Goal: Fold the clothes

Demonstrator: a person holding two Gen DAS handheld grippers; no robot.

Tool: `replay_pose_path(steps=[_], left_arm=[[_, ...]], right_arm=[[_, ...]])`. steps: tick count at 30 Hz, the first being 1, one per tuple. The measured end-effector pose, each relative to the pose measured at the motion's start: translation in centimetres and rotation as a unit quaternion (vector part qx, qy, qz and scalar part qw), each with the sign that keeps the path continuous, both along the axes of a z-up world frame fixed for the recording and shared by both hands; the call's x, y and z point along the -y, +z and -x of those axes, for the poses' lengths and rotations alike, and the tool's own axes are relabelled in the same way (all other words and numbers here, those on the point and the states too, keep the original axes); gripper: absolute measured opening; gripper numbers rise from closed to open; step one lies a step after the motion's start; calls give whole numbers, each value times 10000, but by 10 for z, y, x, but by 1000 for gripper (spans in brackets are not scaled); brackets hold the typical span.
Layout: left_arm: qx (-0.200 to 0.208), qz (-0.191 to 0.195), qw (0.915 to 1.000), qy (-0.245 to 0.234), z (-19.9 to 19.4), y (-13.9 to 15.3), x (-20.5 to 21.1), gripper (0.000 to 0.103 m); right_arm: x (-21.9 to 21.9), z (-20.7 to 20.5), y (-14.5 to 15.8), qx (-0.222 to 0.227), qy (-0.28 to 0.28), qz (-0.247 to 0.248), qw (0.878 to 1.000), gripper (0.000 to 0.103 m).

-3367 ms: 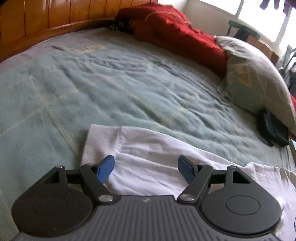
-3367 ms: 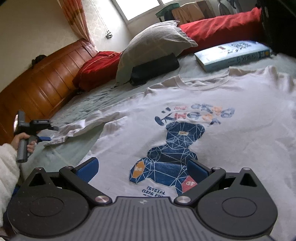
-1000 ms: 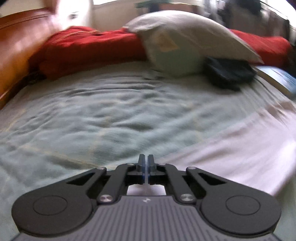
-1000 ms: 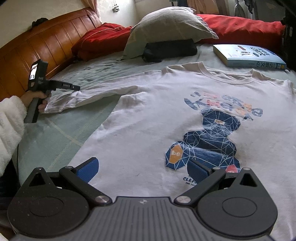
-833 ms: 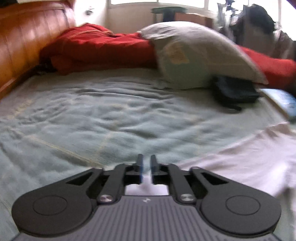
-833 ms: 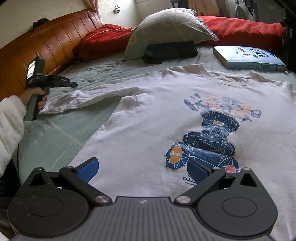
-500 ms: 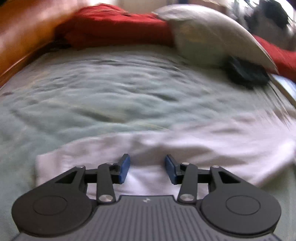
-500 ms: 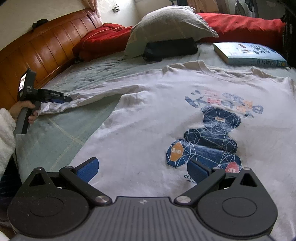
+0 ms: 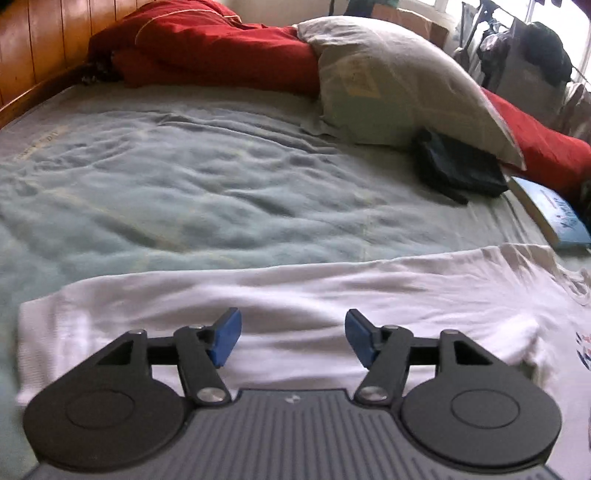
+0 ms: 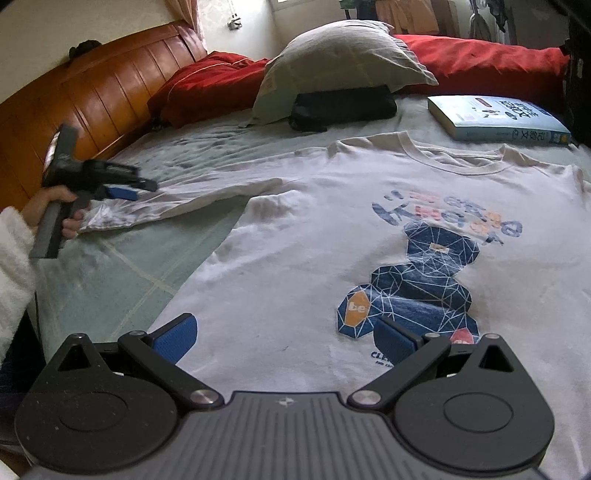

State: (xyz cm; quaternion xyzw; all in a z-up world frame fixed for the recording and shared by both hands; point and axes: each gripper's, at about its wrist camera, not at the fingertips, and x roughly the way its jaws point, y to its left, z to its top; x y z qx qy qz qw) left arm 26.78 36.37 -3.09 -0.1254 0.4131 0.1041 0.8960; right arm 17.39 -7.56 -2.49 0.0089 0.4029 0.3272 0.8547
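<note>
A white T-shirt (image 10: 332, 236) lies print-up on the green bedspread (image 9: 184, 177), one sleeve (image 9: 258, 295) stretched flat toward the headboard (image 10: 92, 99). The left gripper (image 9: 291, 338) hangs over that sleeve; its jaws have just been opening and stand spread, nothing pinched between them. The right gripper (image 10: 284, 338) hovers above the shirt's hem, fingers wide apart and gripping nothing. A pillow (image 10: 340, 59), a dark pouch (image 10: 340, 105) and a book (image 10: 495, 118) sit beyond the collar.

You face a bed (image 10: 110, 280) under a pale green sheet, its wooden headboard (image 10: 96, 99) at ten o'clock, and daylight enters a window (image 9: 554, 11) at one o'clock.
</note>
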Motion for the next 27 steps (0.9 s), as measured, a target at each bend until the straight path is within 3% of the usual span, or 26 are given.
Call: replay_pose_path(steps=[3, 6, 7, 10, 12, 17, 19, 22, 25, 27], left_arm=[[-107, -177, 9995, 236, -11, -14, -2, 64], [-234, -1337, 9893, 542, -10, -15, -5, 66], [-283, -1428, 9870, 678, -8, -16, -12, 70], [-253, -915, 9909, 950, 7, -9, -36, 68], [-131, -832, 9929, 843, 19, 0, -30, 68], [298, -433, 9977, -425, 31, 8, 12, 75], [215, -410, 9971, -603, 29, 1, 20, 75], [-38, -455, 9984, -342, 31, -16, 12, 75], [48, -507, 9987, 86, 52, -20, -13, 77], [-110, -792, 9961, 360, 59, -17, -19, 77]], right_arm=[[0, -1, -1, -10, -15, 32, 10000, 103], [3, -1, -2, -28, -56, 18, 10000, 103], [5, -2, -2, -34, -68, -2, 10000, 103], [8, -2, -1, -30, -100, -70, 9999, 103], [8, -1, 0, -25, -103, -102, 9999, 103], [1, 3, 4, 4, -44, -82, 10000, 103], [-1, 7, 6, 34, -6, -52, 10000, 103], [-2, 12, 11, 117, 18, 37, 9999, 103], [4, 13, 13, 167, -63, 61, 9998, 103], [9, 11, 13, 138, -148, 30, 9998, 103]])
